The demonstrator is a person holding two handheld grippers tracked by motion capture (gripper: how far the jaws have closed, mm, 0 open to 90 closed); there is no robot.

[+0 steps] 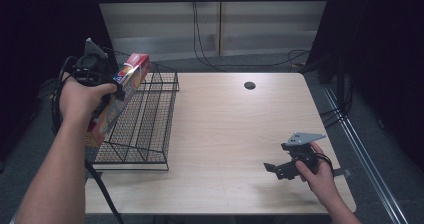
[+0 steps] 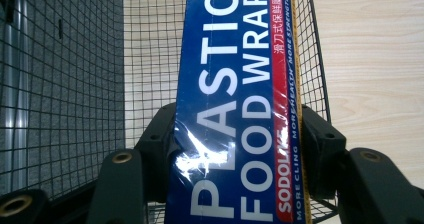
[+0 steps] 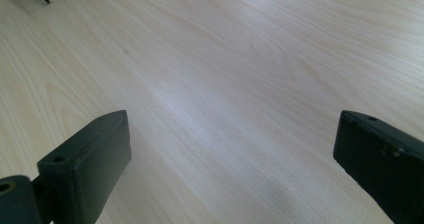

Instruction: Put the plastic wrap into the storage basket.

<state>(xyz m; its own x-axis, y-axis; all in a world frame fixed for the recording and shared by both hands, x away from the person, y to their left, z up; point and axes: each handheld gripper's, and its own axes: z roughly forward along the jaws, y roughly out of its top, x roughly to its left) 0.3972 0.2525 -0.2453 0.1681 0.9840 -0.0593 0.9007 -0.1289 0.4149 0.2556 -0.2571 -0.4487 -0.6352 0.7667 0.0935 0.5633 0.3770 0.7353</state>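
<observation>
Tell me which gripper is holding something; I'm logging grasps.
The left gripper, over the wire basket, is clamped on the plastic wrap box. The right gripper sits open above the bare table.

Blue plastic-wrap box tilted above wire basket.

One plastic wrap box, one wire basket, one table, two grippers, left, right

From the high view we look forward and down over the whole counter. The left gripper view sits close above the wire basket; the right gripper view skims the counter's bare wood nearby.
</observation>
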